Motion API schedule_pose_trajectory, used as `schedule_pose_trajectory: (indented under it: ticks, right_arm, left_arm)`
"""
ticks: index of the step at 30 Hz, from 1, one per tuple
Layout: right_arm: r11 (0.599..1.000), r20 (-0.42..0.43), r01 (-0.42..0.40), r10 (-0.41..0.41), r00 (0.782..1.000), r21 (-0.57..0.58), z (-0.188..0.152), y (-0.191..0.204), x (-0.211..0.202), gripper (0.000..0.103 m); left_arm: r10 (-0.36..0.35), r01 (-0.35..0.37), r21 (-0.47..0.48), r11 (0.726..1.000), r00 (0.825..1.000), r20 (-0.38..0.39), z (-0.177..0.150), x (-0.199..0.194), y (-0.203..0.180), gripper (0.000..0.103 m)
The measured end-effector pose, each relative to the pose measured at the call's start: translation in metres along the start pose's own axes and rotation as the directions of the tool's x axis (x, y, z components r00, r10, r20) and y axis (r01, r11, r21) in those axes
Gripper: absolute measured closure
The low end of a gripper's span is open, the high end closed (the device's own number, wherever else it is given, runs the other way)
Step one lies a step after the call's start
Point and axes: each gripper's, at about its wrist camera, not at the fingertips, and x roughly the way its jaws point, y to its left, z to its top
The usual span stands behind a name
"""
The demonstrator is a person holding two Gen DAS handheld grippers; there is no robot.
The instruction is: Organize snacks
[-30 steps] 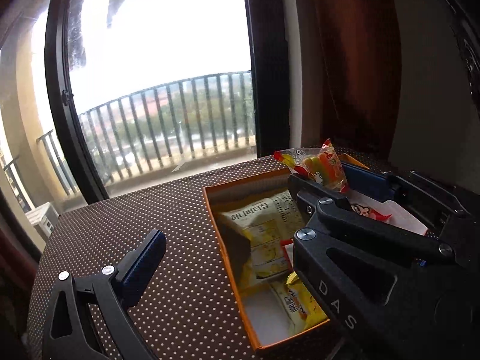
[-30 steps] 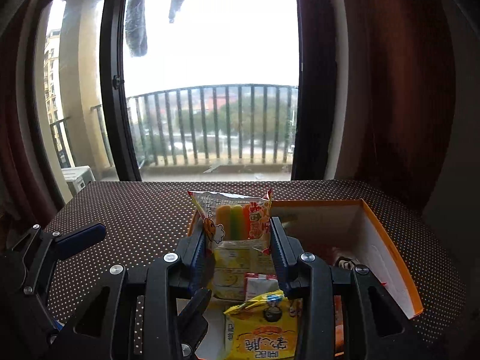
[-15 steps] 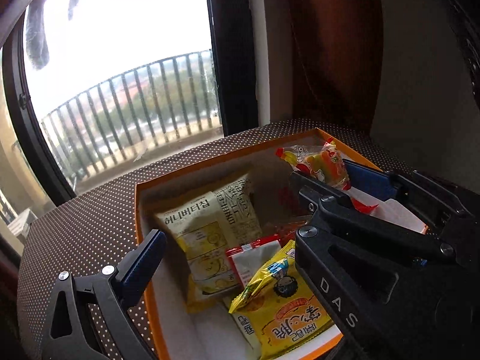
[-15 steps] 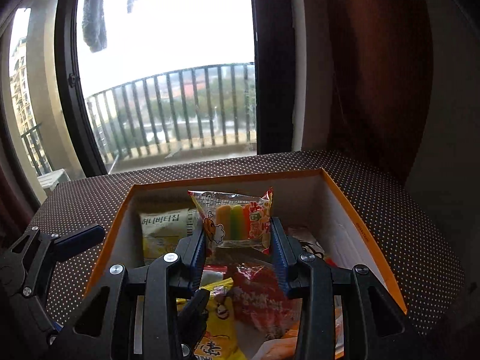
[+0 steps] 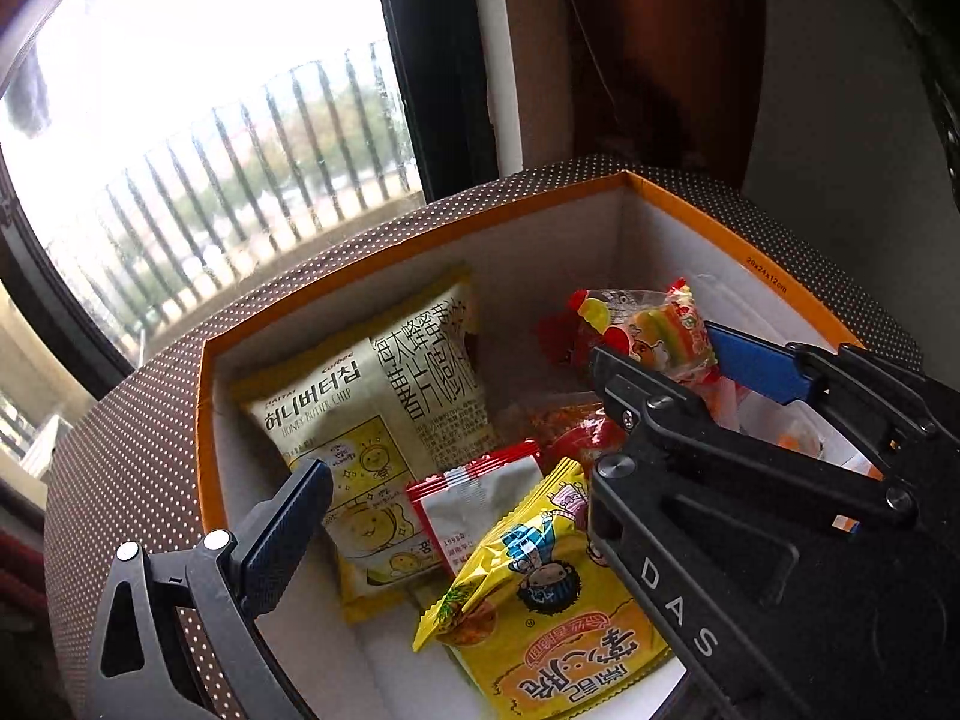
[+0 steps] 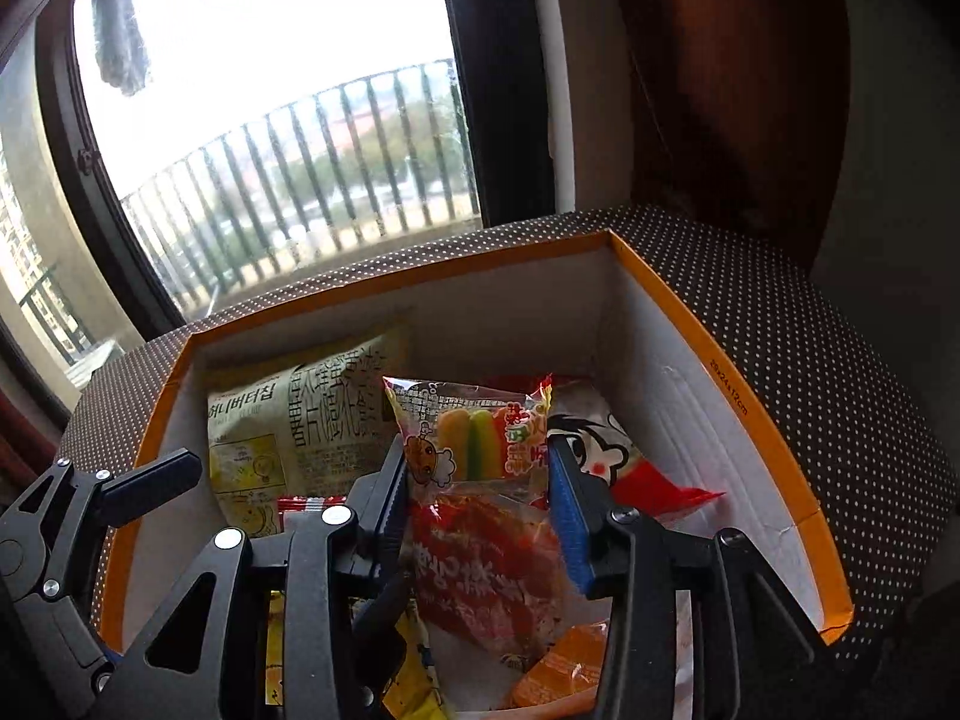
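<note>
Release step of a snack placement, seen from both wrist views. Right gripper (image 6: 477, 516), at lower centre of its view, has its jaws opening around the gummy pack (image 6: 474, 432); the pack is between the pads but whether they press on it cannot be told, and it hangs inside the box (image 6: 744, 414), over the red packs (image 6: 486, 558), presumably so that it drops among the snacks and not onto the dotted cloth (image 6: 840, 360). Left gripper (image 5: 456, 480) stands wide open and empty at lower left of its view, one finger (image 5: 288, 522) over the box's left wall, probably waiting clear of the drop. Chip bag (image 5: 372, 396) leans on the far wall; yellow pack (image 5: 540, 600) lies at the near edge.
</note>
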Motion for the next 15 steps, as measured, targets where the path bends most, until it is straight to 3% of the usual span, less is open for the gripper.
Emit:
schedule_pose_trajectory:
  ticks: [2, 6, 15]
  right_arm:
    - [1.0, -0.01, 0.006, -0.006, 1.0, 0.014, 0.0, -0.001, 0.001, 0.048]
    - [0.998, -0.015, 0.039, -0.039, 0.999, 0.043, -0.003, -0.001, -0.001, 0.028]
    - [0.996, 0.012, 0.067, -0.067, 0.998, 0.054, -0.014, 0.0, -0.026, 0.018]
  left_arm:
    - [0.003, -0.003, 0.01, 1.0, 1.0, -0.002, 0.0, 0.0, -0.002, 0.001]
    - [0.021, -0.021, 0.019, 1.0, 1.0, 0.009, -0.002, -0.001, -0.004, 0.001]
    - [0.036, -0.037, 0.016, 0.999, 0.997, 0.073, -0.012, -0.022, -0.002, 0.001]
